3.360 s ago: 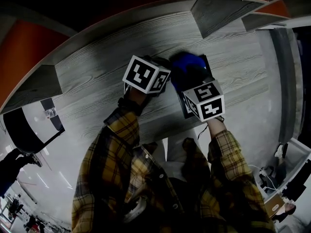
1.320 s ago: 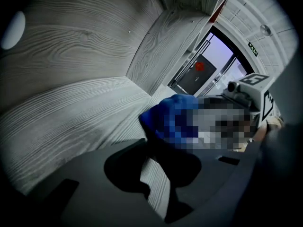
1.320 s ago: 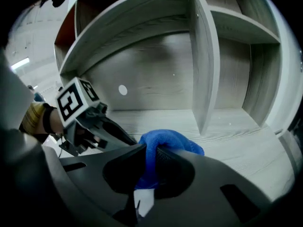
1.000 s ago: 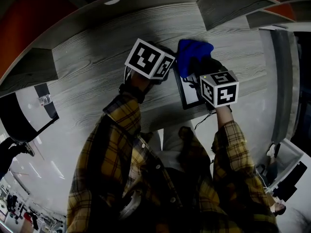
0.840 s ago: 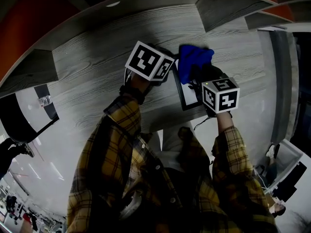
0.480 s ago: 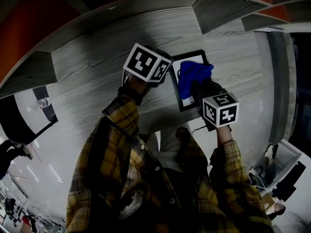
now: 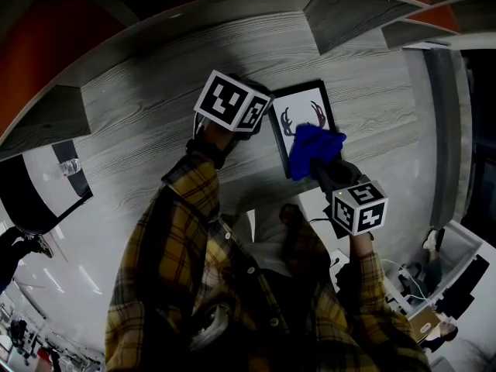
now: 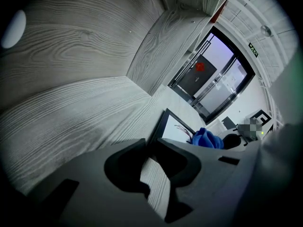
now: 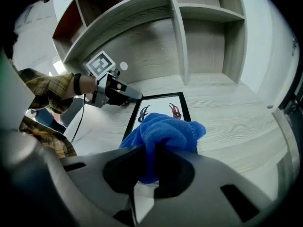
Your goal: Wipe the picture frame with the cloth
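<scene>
A black picture frame (image 7: 304, 108) with an antler print lies flat on the grey wood desk (image 7: 155, 130). My left gripper (image 7: 262, 122) sits at its far left corner. In the left gripper view the frame (image 8: 173, 126) has its edge running into the narrow gap between the left gripper's (image 8: 150, 142) jaws, which are closed on it. My right gripper (image 7: 322, 165) is shut on a bunched blue cloth (image 7: 316, 147). The cloth rests on the near end of the frame. In the right gripper view the cloth (image 9: 163, 126) bulges out of the right gripper (image 9: 151, 146) and hides the near part of the frame (image 9: 160, 107).
Grey shelf cubbies with upright dividers (image 7: 341, 22) back the desk, and they also show as open cubbies (image 9: 203, 37) behind the frame. The desk's front edge (image 7: 248, 196) runs just below the frame. A white bin (image 7: 473, 254) stands on the floor at right.
The right gripper has dragged the cloth from the frame's far end toward me to its near end, which uncovers the antler print. The left gripper has stayed at the frame's corner.
</scene>
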`<action>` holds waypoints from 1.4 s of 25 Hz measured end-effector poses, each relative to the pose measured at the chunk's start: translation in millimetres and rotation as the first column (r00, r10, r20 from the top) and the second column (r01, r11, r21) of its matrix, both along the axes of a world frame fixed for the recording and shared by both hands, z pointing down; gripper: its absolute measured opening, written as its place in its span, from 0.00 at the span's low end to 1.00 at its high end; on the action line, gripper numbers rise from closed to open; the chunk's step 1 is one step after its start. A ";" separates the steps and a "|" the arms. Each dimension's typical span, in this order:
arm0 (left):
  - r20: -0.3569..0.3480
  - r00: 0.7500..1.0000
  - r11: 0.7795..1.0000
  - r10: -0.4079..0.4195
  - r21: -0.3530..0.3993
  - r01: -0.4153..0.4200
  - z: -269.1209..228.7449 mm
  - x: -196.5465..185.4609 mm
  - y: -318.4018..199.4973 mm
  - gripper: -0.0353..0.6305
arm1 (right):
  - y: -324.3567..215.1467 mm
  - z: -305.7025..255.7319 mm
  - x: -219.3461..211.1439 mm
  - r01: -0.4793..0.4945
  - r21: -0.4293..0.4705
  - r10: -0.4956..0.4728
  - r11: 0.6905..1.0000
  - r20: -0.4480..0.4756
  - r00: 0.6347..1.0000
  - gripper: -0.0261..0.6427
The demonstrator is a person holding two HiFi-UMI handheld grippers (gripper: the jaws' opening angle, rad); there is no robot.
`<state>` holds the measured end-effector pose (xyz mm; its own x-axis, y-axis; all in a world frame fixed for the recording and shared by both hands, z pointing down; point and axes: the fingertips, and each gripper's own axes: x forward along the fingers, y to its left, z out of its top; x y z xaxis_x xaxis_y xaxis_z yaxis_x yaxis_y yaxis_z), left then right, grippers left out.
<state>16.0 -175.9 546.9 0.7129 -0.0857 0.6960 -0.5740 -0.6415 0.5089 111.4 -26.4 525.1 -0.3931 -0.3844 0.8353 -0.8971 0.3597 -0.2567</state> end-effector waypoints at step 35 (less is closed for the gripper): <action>0.006 1.000 1.000 -0.004 0.018 0.004 0.4 -1.7 0.0 0.16 | -143.6 9.5 9.7 0.053 0.191 -0.033 0.980 -0.106 0.994 0.11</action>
<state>14.2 -175.9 547.3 0.7080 -0.1010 0.6989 -0.5798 -0.6481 0.4937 121.1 -170.0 534.6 -0.3293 -0.5271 0.7834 -0.8977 0.4320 -0.0867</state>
